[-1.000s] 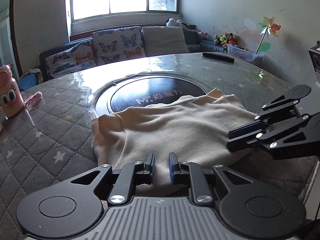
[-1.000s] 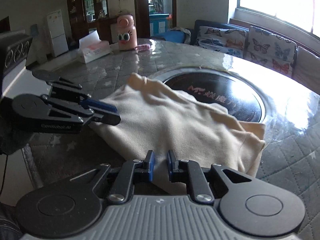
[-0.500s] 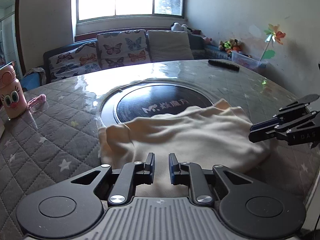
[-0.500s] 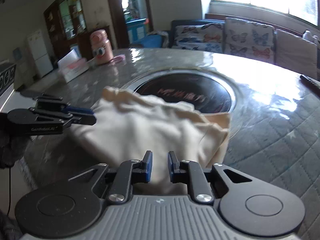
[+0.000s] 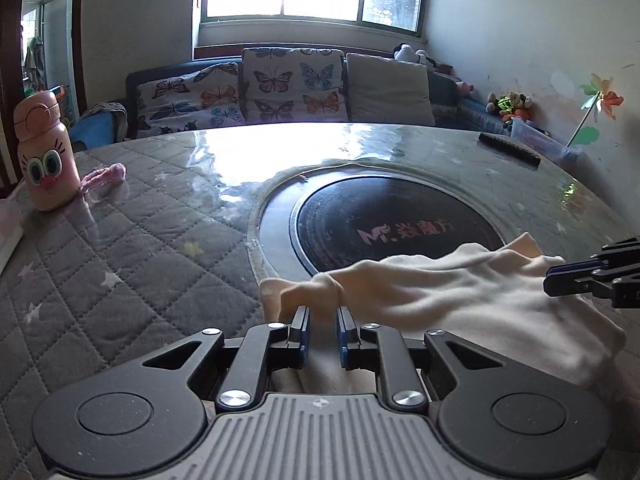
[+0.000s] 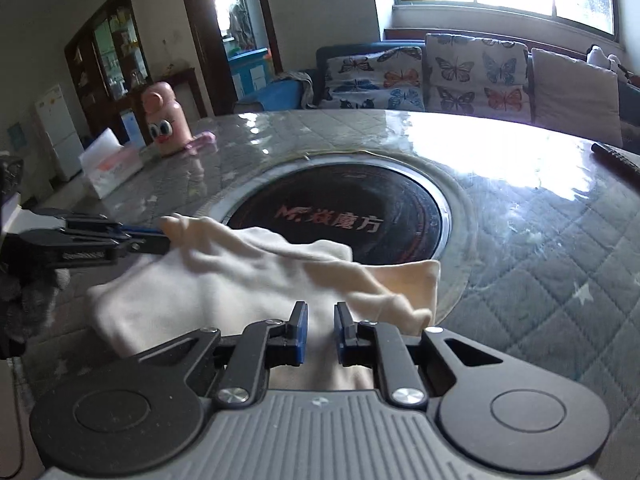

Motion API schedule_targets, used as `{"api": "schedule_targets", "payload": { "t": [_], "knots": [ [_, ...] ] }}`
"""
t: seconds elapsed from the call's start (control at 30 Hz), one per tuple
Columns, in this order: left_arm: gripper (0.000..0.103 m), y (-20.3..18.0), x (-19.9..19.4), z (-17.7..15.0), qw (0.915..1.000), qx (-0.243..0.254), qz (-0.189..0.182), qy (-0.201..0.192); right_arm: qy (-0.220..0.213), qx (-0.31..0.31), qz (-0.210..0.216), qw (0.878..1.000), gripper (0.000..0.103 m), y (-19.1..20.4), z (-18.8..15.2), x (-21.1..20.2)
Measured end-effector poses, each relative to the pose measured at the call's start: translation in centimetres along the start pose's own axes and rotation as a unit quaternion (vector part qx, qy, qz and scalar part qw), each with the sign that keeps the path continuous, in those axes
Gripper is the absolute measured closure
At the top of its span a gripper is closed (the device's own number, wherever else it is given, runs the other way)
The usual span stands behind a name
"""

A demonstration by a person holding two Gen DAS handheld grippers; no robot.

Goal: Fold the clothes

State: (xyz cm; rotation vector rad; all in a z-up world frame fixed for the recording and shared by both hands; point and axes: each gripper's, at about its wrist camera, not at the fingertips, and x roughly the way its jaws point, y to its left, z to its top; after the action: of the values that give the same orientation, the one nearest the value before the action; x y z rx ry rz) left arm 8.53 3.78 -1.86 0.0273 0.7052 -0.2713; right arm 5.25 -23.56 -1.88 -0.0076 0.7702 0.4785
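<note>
A cream garment [image 5: 460, 300] lies bunched at the near rim of the round table, partly over the dark glass disc [image 5: 384, 216]. My left gripper [image 5: 322, 320] is shut on a fold of its left edge, with cloth filling the gap between the jaws. In the right wrist view my right gripper [image 6: 320, 316] is shut on the garment [image 6: 224, 280] at its near edge. Each view shows the other gripper side-on at the cloth's far end: the right gripper [image 5: 552, 282] and the left gripper [image 6: 156, 236]. The garment stretches between them.
The quilted grey table cover [image 5: 120, 264] lies under clear plastic. A pink cartoon bottle [image 5: 44, 152] and pink strap [image 5: 106, 174] stand far left, a tissue box [image 6: 110, 164] beside them. A black remote [image 5: 508, 148] lies far right. A butterfly-cushioned sofa [image 5: 280, 88] is behind.
Both grippers have slid sideways and spread apart with the garment held. The cloth has drawn into a narrower, bunched band, and each gripper now shows nearer the other view's edge.
</note>
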Motion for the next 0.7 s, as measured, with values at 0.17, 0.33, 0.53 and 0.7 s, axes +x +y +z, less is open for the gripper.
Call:
{"api": "schedule_targets", "payload": {
  "t": [0.17, 0.33, 0.53, 0.7],
  "knots": [
    [0.086, 0.7, 0.5, 0.5, 0.9999, -0.009, 0.008, 0.004, 0.009, 0.032, -0.015, 0.999, 0.090, -1.6, 0.4, 2.1],
    [0.086, 0.6, 0.9, 0.6, 0.9998, -0.013, 0.014, 0.009, 0.005, 0.029, -0.026, 0.999, 0.091, -1.9, 0.5, 3.1],
    [0.086, 0.4, 0.7, 0.8, 0.9995, -0.016, 0.026, 0.012, -0.005, 0.011, -0.044, 0.999, 0.089, -0.9, 0.7, 2.9],
    [0.069, 0.1, 0.4, 1.0, 0.9993, -0.012, 0.034, 0.010, -0.006, 0.011, -0.042, 0.999, 0.085, -0.4, 1.1, 2.6]
  ]
}}
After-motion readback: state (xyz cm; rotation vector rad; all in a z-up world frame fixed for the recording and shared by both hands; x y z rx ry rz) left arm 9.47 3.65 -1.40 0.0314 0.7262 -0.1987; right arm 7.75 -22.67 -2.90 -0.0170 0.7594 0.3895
